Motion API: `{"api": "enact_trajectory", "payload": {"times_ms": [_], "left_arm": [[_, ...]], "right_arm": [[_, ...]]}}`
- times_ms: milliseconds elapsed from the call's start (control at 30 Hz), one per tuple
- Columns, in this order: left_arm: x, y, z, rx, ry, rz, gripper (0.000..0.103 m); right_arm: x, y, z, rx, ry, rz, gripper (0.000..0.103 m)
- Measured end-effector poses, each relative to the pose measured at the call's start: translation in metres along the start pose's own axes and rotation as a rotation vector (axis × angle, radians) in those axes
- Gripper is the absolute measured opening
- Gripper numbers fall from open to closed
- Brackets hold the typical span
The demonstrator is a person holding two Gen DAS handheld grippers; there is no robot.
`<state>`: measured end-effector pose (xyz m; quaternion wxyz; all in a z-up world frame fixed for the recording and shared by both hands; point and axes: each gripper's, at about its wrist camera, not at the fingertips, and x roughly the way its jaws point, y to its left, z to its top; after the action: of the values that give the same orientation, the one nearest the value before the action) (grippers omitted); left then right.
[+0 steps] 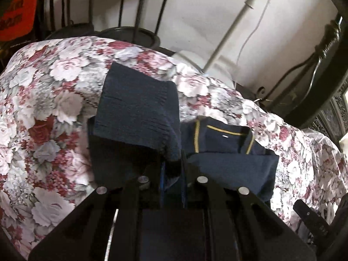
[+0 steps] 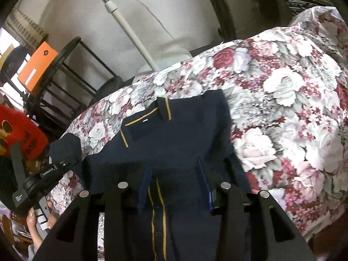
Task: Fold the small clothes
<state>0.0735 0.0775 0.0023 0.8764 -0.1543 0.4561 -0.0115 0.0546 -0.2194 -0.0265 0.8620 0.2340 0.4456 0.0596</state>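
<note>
A small navy polo shirt with yellow collar trim [image 2: 174,134] lies on a floral cloth [image 2: 282,100]. In the left wrist view the shirt [image 1: 228,152] has a ribbed sleeve or hem [image 1: 137,117] lifted and draped over my left gripper [image 1: 171,165], which is shut on that navy fabric. My right gripper [image 2: 174,180] has its fingers wider apart, with the shirt's front and its yellow placket between them; the fabric hides the tips. The left gripper [image 2: 63,163] also shows at the left of the right wrist view, holding the shirt's corner.
The floral cloth [image 1: 43,108] covers a rounded surface that drops off at its edges. Black metal racks [image 2: 65,82], an orange box [image 2: 37,65] and a red item [image 2: 26,134] stand at the left. A white pole [image 2: 130,28] leans by the wall.
</note>
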Motion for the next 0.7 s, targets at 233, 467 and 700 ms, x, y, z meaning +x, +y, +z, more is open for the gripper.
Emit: {"api": "enact_trajectory", "payload": {"times_ms": [233,467,700], "left_arm": [[0.013,-0.042,-0.007,0.052,0.013,-0.011,0.010],[0.027,-0.095,-0.016,0.129,0.019,-0.042,0.010],[0.058,-0.152,-0.044,0.260,0.065,-0.062,0.010]], "right_arm": [[-0.015,-0.025,0.002,0.035,-0.018,-0.003,0.042],[-0.028,-0.057,0.004,0.074,-0.032,-0.025,0.042],[-0.036,-0.093,0.004,0.123,-0.037,-0.052,0.042]]}}
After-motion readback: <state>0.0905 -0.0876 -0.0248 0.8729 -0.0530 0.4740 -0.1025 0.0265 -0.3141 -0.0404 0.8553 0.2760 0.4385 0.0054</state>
